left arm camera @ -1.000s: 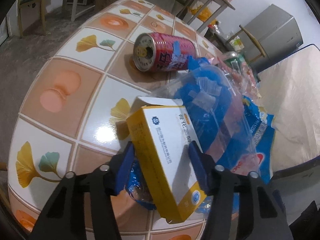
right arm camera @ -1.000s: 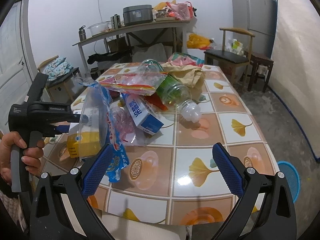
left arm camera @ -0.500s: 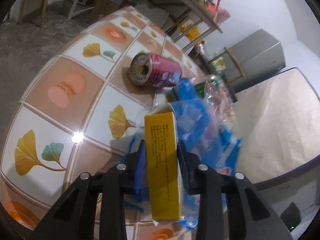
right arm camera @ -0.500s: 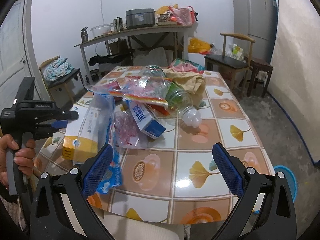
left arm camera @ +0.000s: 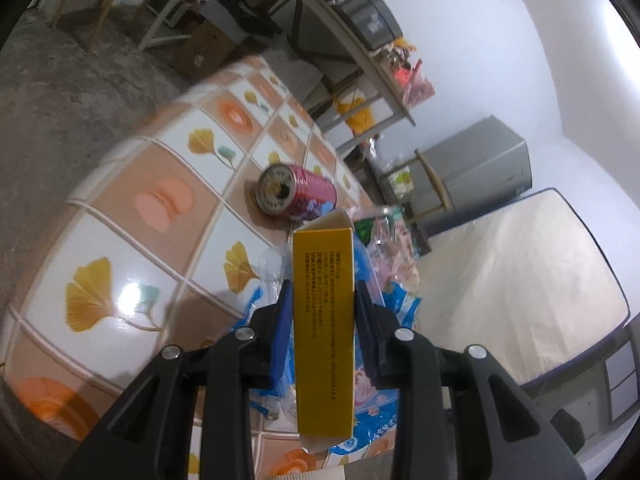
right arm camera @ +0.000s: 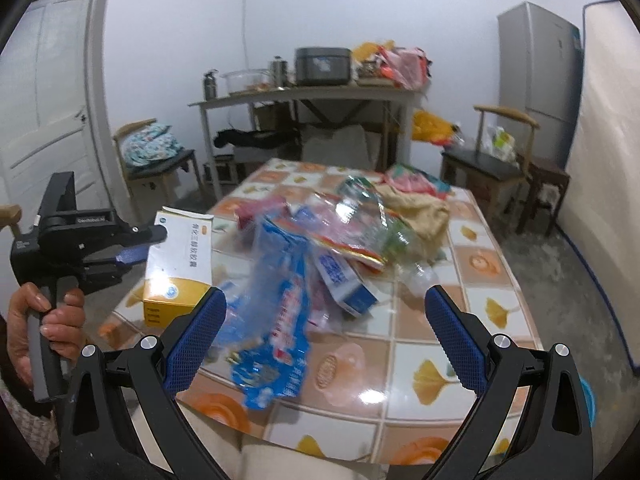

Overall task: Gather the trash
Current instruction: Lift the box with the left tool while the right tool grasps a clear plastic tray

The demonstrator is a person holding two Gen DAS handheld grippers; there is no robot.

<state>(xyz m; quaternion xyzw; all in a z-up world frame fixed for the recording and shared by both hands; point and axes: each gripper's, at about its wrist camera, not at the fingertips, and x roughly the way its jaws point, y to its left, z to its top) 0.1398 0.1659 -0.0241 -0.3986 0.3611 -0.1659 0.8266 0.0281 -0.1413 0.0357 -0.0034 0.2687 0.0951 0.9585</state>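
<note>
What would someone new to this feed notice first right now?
The yellow and white box clamped in the left tongs, lifted off the table. Next, the heap of plastic wrappers mid-table, in front of the empty, wide-open right tongs. Then the pink can lying on its side beyond the box.

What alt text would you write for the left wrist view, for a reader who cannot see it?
The left tool clamps a yellow and white carton edge-on, above a table covered in a leaf-patterned tile cloth. Beyond it a pink can lies on its side, and blue plastic wrappers lie beneath the carton.
</note>
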